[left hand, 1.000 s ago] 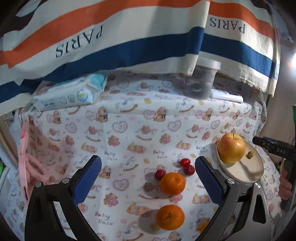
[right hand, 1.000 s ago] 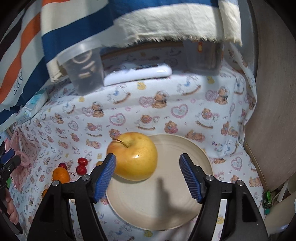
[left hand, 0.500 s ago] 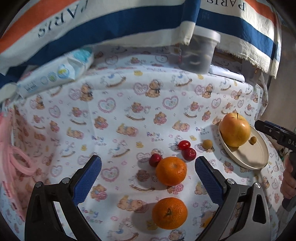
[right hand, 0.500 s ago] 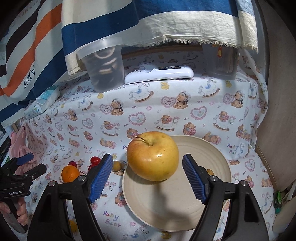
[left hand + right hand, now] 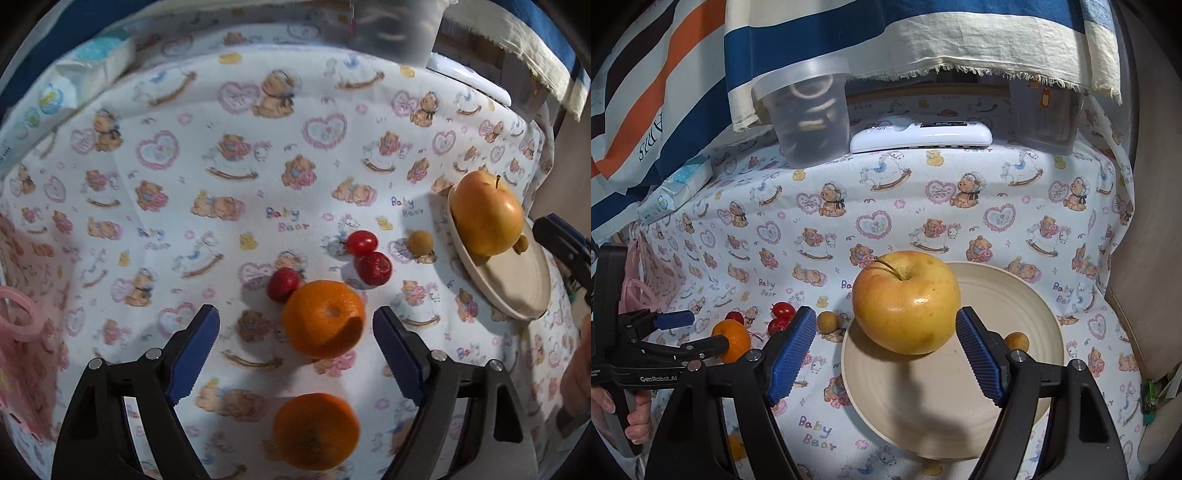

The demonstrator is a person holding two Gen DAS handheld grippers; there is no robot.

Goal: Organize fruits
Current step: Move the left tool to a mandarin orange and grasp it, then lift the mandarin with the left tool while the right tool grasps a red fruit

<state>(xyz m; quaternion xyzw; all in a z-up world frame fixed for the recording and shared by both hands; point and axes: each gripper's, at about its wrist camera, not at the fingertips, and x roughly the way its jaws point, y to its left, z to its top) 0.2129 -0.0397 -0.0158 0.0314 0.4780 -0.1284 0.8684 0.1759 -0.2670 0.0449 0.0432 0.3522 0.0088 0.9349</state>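
Two oranges lie on the bear-print cloth: the far orange (image 5: 323, 319) and a near orange (image 5: 316, 430). My left gripper (image 5: 295, 325) points down at the far orange, which sits between its closing jaws; the blue pads (image 5: 194, 345) stand clear of the peel. Three cherry tomatoes (image 5: 373, 267) and a small tan fruit (image 5: 420, 242) lie just beyond. A yellow-red apple (image 5: 905, 301) and another tan fruit (image 5: 1016, 340) rest on the cream plate (image 5: 960, 413). My right gripper (image 5: 886, 317) is open, its tips either side of the apple's near face without pressing it.
At the back stand a clear tub of rings (image 5: 809, 114), a white remote (image 5: 921, 134) and a second tub (image 5: 1047, 118) under a hanging striped towel (image 5: 665, 74). A wipes pack (image 5: 74, 88) lies back left, a pink item (image 5: 18, 332) at the left edge.
The left gripper has dropped and tilted down toward the oranges, and its jaws have narrowed around the far orange. The right gripper has drawn back slightly from the apple and then held still.
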